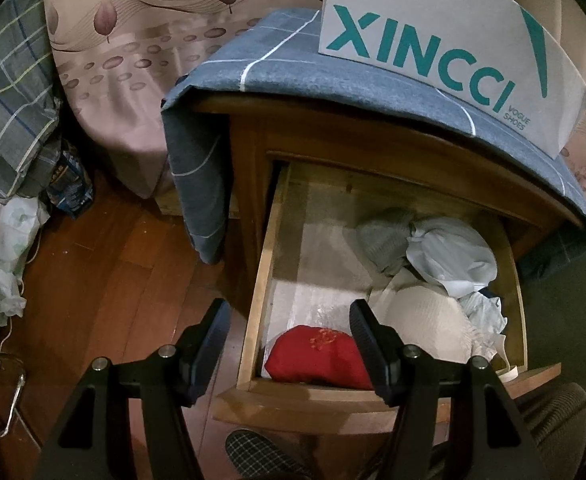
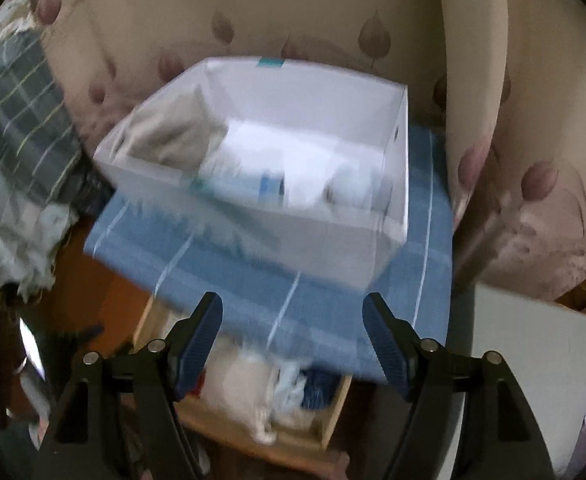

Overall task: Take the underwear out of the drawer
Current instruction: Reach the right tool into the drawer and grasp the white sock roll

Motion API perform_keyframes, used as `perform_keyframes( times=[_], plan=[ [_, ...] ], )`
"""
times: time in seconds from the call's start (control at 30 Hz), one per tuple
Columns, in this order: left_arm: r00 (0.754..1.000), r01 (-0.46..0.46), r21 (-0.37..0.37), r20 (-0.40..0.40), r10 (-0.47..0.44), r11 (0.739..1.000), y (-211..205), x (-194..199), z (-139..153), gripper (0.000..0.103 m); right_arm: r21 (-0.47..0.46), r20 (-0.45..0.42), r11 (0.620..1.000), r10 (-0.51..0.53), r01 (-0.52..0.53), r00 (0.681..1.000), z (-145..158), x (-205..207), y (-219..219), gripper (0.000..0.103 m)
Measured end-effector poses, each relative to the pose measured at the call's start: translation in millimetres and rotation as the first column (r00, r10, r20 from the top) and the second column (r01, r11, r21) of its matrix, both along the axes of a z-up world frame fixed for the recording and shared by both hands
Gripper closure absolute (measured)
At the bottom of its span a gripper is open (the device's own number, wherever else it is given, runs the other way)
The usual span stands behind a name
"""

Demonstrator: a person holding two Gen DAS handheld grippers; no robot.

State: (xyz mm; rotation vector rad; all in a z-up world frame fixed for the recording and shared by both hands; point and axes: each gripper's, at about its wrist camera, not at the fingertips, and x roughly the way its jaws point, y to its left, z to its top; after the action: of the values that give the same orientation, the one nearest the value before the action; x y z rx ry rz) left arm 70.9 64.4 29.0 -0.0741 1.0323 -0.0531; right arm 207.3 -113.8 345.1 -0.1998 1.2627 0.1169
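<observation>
The wooden drawer (image 1: 259, 280) of a nightstand stands pulled open. In it lie a folded red garment (image 1: 317, 354) at the front left, a cream padded piece (image 1: 425, 320) beside it, and grey (image 1: 385, 240) and pale blue (image 1: 453, 256) crumpled clothes behind. My left gripper (image 1: 289, 320) is open and empty, just above the drawer's front left corner. My right gripper (image 2: 293, 312) is open and empty, higher up over the nightstand's top; its view is blurred. The drawer (image 2: 333, 412) shows below it with cream cloth (image 2: 245, 384).
A white XINCCI shoe box (image 1: 433, 40) holding folded cloth stands on a blue checked cover (image 1: 293, 60) on the nightstand; it also shows in the right wrist view (image 2: 325, 232). Leaf-patterned curtain (image 2: 293, 8) behind. Wooden floor (image 1: 113, 260), plaid bedding (image 1: 9, 92) and bags at the left.
</observation>
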Motion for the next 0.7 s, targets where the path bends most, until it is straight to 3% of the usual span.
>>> perform_keyframes(
  times=[0.2, 0.3, 0.33, 0.47, 0.7],
  plan=[
    [1.0, -0.013, -0.016, 0.0, 0.013, 1.0, 4, 0, 0, 0.039, 0.019, -0.134, 1.0, 0.003, 0.0, 0.991, -38, -47, -8, 0.033],
    [1.0, -0.023, -0.034, -0.001, 0.023, 0.999, 7, 0, 0, 0.039, 0.027, -0.208, 1.0, 0.003, 0.003, 0.978, -73, -67, -12, 0.041],
    [1.0, -0.025, -0.041, -0.002, 0.025, 0.999, 8, -1, 0, 0.039, 0.024, -0.224, 1.0, -0.003, 0.009, 0.975, -83, -70, -14, 0.048],
    [1.0, -0.029, -0.056, -0.007, 0.029, 0.998, 11, 0, 0, 0.039, 0.032, -0.307, 0.998, -0.044, 0.057, 0.951, -133, -76, -27, 0.057],
    [0.999, -0.032, -0.084, -0.018, 0.031, 0.996, 13, 1, -2, 0.039, -0.006, -0.363, 0.995, -0.094, 0.098, 0.927, -196, -65, -42, 0.059]
  ],
)
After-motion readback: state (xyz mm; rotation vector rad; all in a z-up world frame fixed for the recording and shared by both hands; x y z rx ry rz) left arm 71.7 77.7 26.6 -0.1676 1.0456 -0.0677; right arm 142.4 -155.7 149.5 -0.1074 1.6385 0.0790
